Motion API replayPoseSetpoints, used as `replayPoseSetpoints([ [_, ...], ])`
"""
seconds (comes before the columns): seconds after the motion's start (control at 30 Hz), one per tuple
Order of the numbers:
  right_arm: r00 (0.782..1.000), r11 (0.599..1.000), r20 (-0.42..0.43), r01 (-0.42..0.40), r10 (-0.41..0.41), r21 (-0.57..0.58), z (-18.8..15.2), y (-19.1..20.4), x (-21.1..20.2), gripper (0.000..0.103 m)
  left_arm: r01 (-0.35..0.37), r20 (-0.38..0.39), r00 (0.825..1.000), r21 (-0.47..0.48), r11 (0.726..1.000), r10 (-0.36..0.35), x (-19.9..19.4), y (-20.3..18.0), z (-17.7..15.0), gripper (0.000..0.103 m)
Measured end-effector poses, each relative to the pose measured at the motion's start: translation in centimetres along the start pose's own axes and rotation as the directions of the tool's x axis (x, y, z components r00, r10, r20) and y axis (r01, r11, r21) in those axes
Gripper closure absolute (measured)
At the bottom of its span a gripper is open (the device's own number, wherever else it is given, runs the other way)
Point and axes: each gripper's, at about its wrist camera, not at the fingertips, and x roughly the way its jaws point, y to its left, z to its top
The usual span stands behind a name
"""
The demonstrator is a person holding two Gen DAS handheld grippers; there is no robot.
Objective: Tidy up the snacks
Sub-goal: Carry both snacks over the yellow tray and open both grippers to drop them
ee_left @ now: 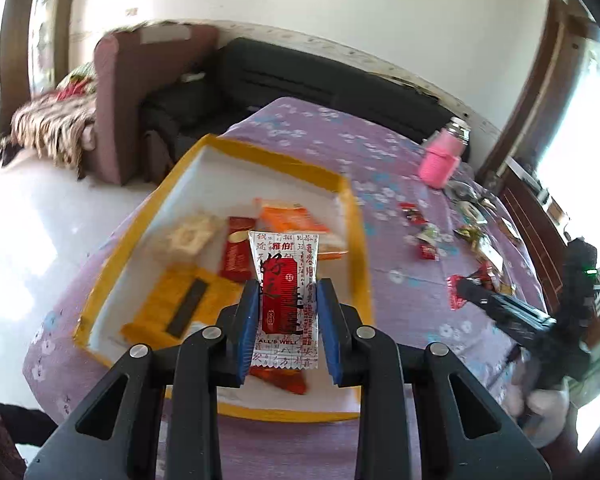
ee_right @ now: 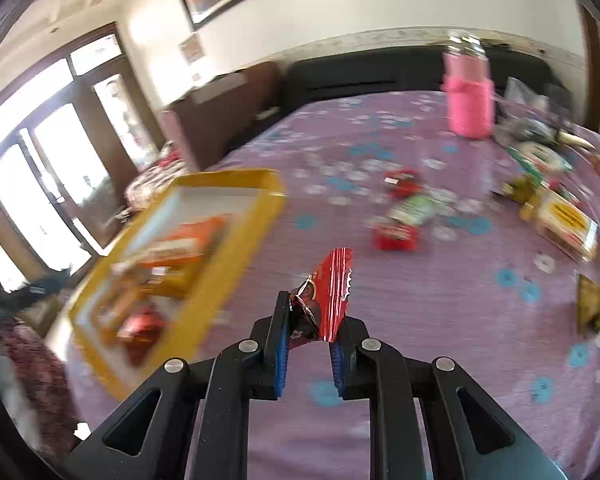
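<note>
My left gripper (ee_left: 287, 286) is shut on a white-and-red snack packet (ee_left: 285, 280) and holds it above the yellow-rimmed white box (ee_left: 260, 152), which has several snacks inside. My right gripper (ee_right: 314, 300) is shut on a crumpled red snack wrapper (ee_right: 330, 292) and holds it over the purple flowered tablecloth (ee_right: 440, 300), right of the box (ee_right: 236, 240). The right gripper also shows in the left wrist view (ee_left: 462, 286), at the right, with the red wrapper (ee_left: 458, 294). Loose snacks (ee_right: 396, 236) lie further on.
A pink bottle (ee_right: 470, 100) stands at the table's far side, also in the left wrist view (ee_left: 440, 160). More packets and a yellow-labelled pack (ee_right: 564, 224) lie at the right. A dark sofa (ee_left: 300, 80) and a brown armchair (ee_left: 116, 100) stand behind the table.
</note>
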Motion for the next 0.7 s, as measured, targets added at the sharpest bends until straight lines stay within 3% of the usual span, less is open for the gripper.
replayPoseSetpoints([
  [0.2,0.987,0.989,-0.076,-0.145,0.142,-0.037,1.0,6.2,2.0,0.086,0.000,-0.039,0.999,-0.053,0.999,-0.002,1.5,2.6,-1.0,0.077],
  [0.33,0.973,0.979,-0.137,-0.196,0.187,-0.054,0.5,9.4,4.7,0.086,0.011,-0.068,0.998,-0.064,0.998,-0.015,2.5,3.1,-1.6,0.077],
  [0.7,0.957,0.978,-0.246,-0.184,0.156,-0.094,-0.1,13.0,10.3,0.086,-0.013,-0.138,0.990,-0.039,0.999,0.008,5.3,2.7,-2.7,0.076],
])
